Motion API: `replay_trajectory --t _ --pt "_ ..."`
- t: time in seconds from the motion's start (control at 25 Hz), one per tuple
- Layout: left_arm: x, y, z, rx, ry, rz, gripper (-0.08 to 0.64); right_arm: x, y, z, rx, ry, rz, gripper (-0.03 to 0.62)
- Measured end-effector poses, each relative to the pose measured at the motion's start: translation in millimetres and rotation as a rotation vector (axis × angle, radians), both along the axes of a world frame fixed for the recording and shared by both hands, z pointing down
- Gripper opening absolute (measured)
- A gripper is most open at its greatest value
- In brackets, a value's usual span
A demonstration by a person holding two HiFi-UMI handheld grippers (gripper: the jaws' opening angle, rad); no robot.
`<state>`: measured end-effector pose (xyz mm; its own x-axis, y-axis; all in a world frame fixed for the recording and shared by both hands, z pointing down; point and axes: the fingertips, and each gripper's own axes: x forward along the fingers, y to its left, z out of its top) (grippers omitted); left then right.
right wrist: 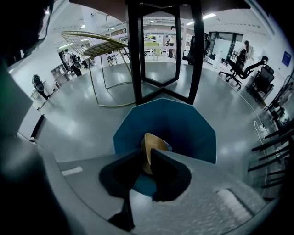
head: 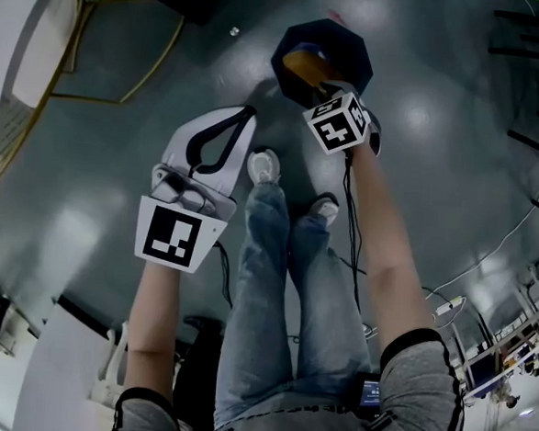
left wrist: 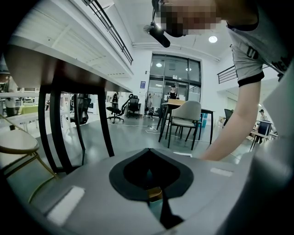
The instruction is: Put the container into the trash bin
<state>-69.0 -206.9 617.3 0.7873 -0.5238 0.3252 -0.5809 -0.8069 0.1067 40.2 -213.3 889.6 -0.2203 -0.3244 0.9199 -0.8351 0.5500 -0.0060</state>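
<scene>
Right tool [right wrist: 146, 155] clamped on tan container [right wrist: 155, 141], hanging above blue bin [right wrist: 183, 126]. My plan: centre over bin mouth, lower inside rim, then part jaws. Left tool [head: 249, 113] closed, empty, off left.

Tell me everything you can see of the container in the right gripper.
The container is tan to yellowish and thin-walled, and looks like paper or light plastic. Only a curved, rounded part shows; the jaws hide the rest. The right gripper pinches its edge, jaws closed on it. It hangs over the opening of the dark blue, eight-sided trash bin, seen against the bin's inside. Whether it touches the bin cannot be told.
</scene>
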Motion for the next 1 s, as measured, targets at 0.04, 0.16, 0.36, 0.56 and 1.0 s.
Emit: replay_trajectory --t 0.04,0.16,0.36,0.56,1.0 --pt "1 -1 -1 0.0 0.001 0.001 0.02 0 1 -1 -0.002 -0.008 0.005 0.055" --pt "3 -1 -3 0.002 0.003 0.004 0.02 -1 4 -5 -0.007 -0.03 0.016 0.054" --pt "9 0 -11 0.013 0.004 0.008 0.02 -5 10 -28 0.026 -0.129 0.066 0.002" --pt "20 2 -21 0.028 0.012 0.014 0.02 5 12 -58 0.11 -0.21 0.186 0.002" --pt "39 17 -52 0.06 0.04 0.015 0.02 22 40 -144 0.258 -0.335 0.27 0.002"
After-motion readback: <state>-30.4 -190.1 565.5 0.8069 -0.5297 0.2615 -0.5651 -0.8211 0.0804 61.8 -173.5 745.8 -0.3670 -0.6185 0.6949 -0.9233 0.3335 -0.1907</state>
